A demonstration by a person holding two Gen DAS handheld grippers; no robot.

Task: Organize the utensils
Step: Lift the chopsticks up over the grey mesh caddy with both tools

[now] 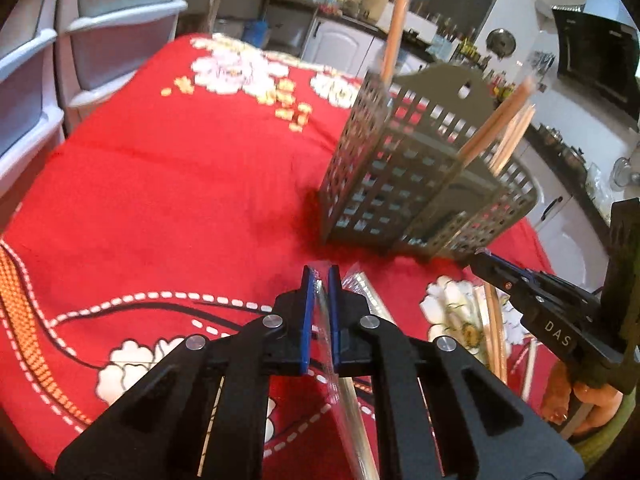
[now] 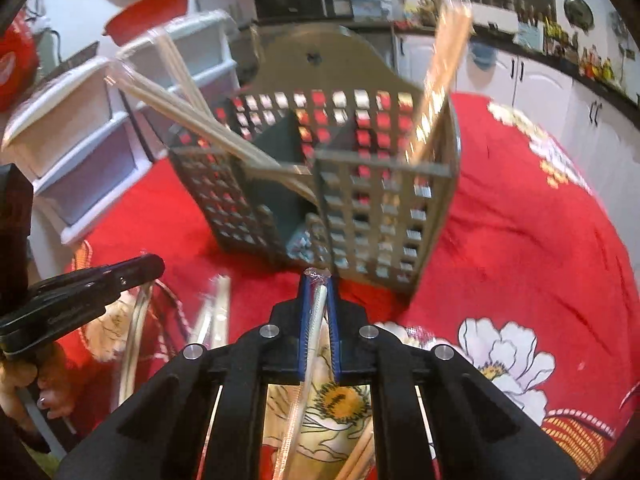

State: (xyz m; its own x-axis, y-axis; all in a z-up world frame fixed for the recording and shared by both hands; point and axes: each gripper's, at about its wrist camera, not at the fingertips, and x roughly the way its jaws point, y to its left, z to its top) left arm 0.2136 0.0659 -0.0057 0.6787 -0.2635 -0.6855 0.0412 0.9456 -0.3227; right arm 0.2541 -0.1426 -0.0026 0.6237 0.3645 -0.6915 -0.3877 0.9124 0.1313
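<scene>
While both grippers, left [image 1: 321, 276] and right [image 2: 318, 280], pinch wrapped utensils, we should lift clear, then aim over the slotted caddy [image 2: 360, 184].

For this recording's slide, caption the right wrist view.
Right gripper shut on a plastic-wrapped utensil, facing the grey perforated caddy on the red floral tablecloth.

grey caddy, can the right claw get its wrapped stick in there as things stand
Probably yes. The right claw is shut on a plastic-wrapped stick, and the grey caddy stands just ahead on the red cloth with open-topped compartments. The chopsticks leaning inside look like the only things that could crowd it.
</scene>
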